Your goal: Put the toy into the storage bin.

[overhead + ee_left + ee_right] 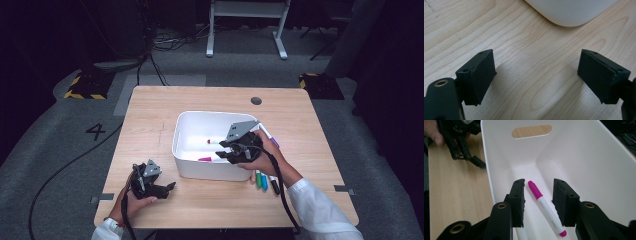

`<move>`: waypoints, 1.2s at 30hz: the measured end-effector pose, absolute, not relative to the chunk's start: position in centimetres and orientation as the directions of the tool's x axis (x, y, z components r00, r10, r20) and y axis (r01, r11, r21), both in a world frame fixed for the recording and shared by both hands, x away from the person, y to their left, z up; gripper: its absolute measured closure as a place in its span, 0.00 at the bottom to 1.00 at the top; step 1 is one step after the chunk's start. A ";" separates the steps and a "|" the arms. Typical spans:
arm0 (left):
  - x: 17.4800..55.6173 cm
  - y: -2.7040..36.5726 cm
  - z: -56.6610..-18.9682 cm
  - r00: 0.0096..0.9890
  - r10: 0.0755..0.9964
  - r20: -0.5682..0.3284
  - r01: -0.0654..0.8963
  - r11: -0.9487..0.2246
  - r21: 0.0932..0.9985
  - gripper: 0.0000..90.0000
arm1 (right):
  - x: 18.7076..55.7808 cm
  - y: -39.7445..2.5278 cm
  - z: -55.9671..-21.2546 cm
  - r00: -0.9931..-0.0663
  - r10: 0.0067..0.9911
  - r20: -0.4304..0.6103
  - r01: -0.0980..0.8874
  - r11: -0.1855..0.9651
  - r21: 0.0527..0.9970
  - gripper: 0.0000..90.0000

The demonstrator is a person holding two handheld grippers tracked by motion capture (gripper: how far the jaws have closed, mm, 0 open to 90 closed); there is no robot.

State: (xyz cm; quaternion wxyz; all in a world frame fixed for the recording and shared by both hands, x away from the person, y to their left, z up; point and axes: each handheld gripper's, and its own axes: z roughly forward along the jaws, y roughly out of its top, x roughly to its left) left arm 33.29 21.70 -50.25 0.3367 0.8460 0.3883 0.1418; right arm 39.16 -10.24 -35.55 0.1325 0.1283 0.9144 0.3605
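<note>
A white bin [186,125] stands mid-table. On its floor lie a magenta-capped marker [544,206] and a red-capped marker [215,141]. My right gripper [539,183] reaches down into the bin from its right side, open, its jaws on either side of the magenta marker without touching it. A second white marker barrel [522,234] shows under the left jaw. In the high view the right gripper [222,151] is over the bin's near right part. My left gripper [171,186] rests open and empty on the wood, left of the bin's near corner [571,13].
Green [258,179], blue [264,183] and black [274,185] markers lie on the table by the bin's right front corner, under the right hand. A purple marker [269,136] lies beside the bin's right wall. The wooden table [150,115] has bare room at the left and back.
</note>
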 end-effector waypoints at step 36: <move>33.3 21.7 -50.2 0.655 0.756 -0.023 0.564 -0.468 0.680 0.16 | 45.6 -28.0 -41.9 -0.667 0.736 -0.112 0.437 0.509 0.742 0.67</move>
